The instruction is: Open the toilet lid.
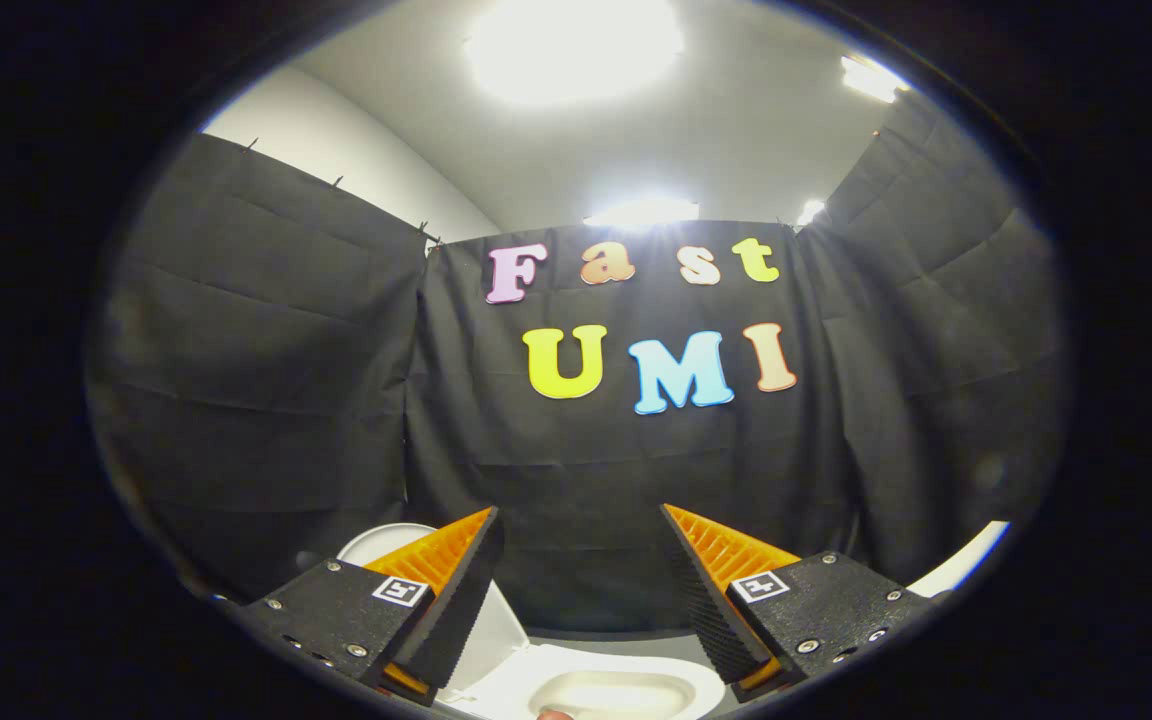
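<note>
Toilet lid (496,625) smooth glossy plastic; bowl (616,690) glossy, ceramic-looking. Tongs (581,580) spread apart, ribbed matt fingers (456,590). Booth wall (266,380) matt creased cloth.

black cloth wall (266,400) — creased | ceiling lights (576,45) (glaring)

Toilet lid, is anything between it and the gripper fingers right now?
Nothing visible is. The gripper is open with empty space between its fingers. The white toilet lid already stands raised beside one finger, above the open toilet bowl below the fingers.
</note>
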The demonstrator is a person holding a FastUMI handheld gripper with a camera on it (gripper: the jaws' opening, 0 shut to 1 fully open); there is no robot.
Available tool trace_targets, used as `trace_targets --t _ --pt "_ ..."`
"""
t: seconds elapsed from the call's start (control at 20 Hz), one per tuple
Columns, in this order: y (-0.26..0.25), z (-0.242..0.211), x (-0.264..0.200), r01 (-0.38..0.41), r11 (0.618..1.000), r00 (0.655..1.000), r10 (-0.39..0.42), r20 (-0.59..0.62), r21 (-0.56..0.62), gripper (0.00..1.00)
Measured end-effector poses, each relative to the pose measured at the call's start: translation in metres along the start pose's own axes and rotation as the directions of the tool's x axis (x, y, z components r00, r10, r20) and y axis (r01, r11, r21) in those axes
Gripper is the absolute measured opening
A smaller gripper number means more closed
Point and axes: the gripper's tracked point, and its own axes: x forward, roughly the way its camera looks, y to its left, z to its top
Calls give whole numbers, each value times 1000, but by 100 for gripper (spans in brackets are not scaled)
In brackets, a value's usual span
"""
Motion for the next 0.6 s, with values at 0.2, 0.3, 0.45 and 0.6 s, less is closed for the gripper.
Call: trace_targets --t 0.2,0.3,0.45,0.6 --pt "-47 -17 -21 22 998 998 -25 -53 -64 95" --pt "-59 -25 -32 21 998 997 -25 -71 -56 95" --pt "-69 -34 -43 15 1000 998 -15 -68 -8 95" --pt "-82 -47 -50 34 999 997 -32 -70 30 95"
